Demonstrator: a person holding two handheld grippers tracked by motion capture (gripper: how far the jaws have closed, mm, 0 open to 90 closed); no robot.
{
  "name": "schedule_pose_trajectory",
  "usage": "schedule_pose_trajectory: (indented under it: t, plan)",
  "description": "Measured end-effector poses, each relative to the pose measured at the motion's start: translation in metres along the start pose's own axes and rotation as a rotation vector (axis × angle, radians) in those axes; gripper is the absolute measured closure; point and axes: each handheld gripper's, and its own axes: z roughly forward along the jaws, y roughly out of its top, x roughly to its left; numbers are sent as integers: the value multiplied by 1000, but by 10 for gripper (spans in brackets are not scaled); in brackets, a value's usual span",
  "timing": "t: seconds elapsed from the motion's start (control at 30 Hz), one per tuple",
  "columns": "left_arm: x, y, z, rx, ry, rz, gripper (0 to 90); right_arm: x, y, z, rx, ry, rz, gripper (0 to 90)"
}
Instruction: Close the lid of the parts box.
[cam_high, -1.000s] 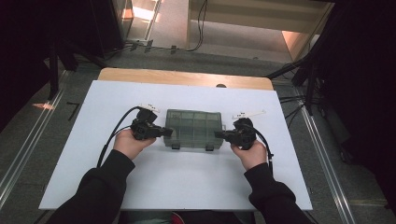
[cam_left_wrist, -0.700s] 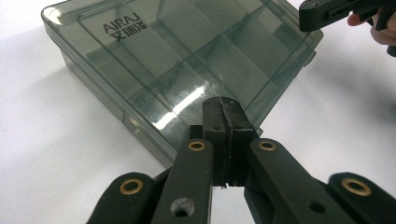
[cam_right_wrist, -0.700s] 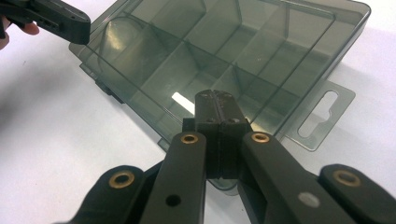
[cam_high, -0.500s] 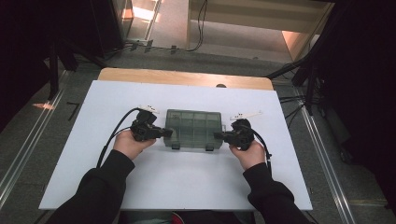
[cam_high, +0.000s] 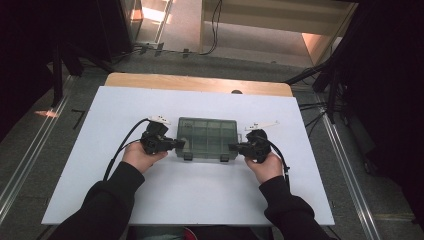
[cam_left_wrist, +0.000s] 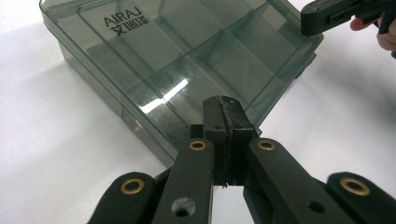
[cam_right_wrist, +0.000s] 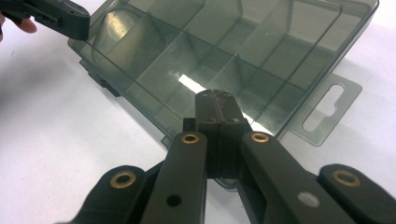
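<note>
The smoky clear compartment box (cam_left_wrist: 177, 70) bears "AIRAJ" with Chinese characters beneath on its lid.

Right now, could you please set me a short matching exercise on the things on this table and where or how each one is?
Things:
1. left claw
2. right claw
3. compartment box
4. hang tab

Descriptions:
A. smoky see-through, lid shut
B. shut, at the box's left end
C. clear flap with a slot
D. shut, at the box's right end

Pairs: 1-B, 2-D, 3-A, 4-C
</note>
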Motion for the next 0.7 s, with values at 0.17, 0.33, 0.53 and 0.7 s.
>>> schedule_pose_trajectory:
  t: [0.17, 0.33, 0.53, 0.7]
  plan:
    - [1, 1, 0, -1, -5, -6, 900, -2, 0, 1, -7, 12, -1, 873]
    - [1, 2, -2, 0, -32, -19, 875, -3, 2, -2, -13, 13, 8, 779]
    - [-1, 3, -7, -16, -40, -11, 778, 1, 5, -10, -41, 44, 16, 654]
    - [-7, 5, -17, -36, -67, -3, 689, 8, 5, -14, -49, 64, 8, 575]
